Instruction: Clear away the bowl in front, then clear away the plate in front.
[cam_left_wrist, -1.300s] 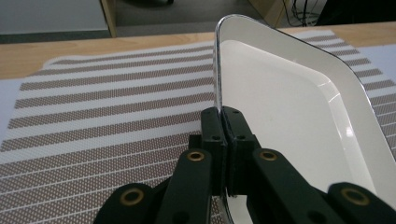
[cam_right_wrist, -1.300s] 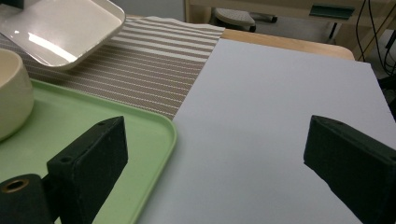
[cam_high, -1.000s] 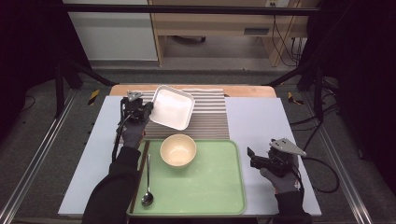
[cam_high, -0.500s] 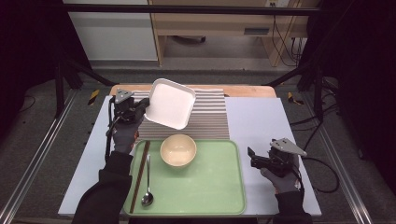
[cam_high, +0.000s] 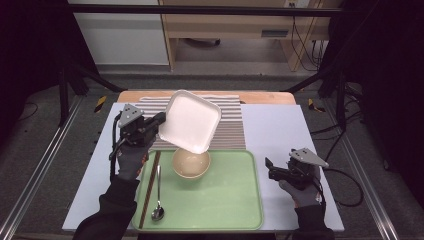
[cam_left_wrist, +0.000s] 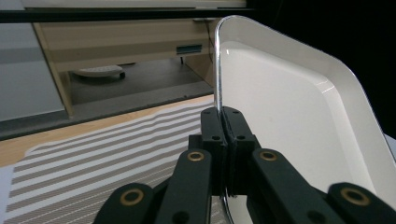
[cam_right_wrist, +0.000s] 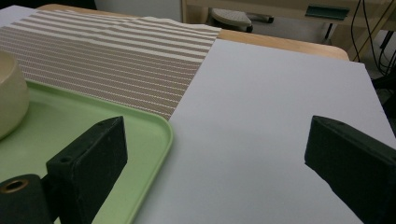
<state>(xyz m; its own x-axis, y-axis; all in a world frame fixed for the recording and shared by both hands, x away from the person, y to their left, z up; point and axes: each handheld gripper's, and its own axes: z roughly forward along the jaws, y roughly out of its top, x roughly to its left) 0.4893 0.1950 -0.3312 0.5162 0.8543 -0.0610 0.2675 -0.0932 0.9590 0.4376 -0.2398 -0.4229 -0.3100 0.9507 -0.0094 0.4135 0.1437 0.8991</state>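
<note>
My left gripper (cam_high: 159, 120) is shut on the left rim of a white square plate (cam_high: 190, 121), which hangs tilted in the air above the striped mat (cam_high: 230, 127) and partly over the cream bowl (cam_high: 190, 164). In the left gripper view the two jaws pinch the plate's edge (cam_left_wrist: 217, 70) and the plate's inside faces right. The bowl stands at the back of the green tray (cam_high: 220, 197); a spoon (cam_high: 158, 192) and brown chopsticks (cam_high: 149, 187) lie along the tray's left side. My right gripper (cam_high: 267, 169) rests open on the table just right of the tray, nothing between its jaws.
The pale blue table top (cam_high: 272, 125) spreads to the right of the mat. In the right gripper view the tray's corner (cam_right_wrist: 154, 135) and the bowl's side (cam_right_wrist: 9, 93) lie to the left. A wooden shelf (cam_high: 225, 25) stands beyond the table.
My left gripper has lifted the white plate off the mat and carried it up and toward the tray, tilting it steeply. The right gripper has stayed in place.
</note>
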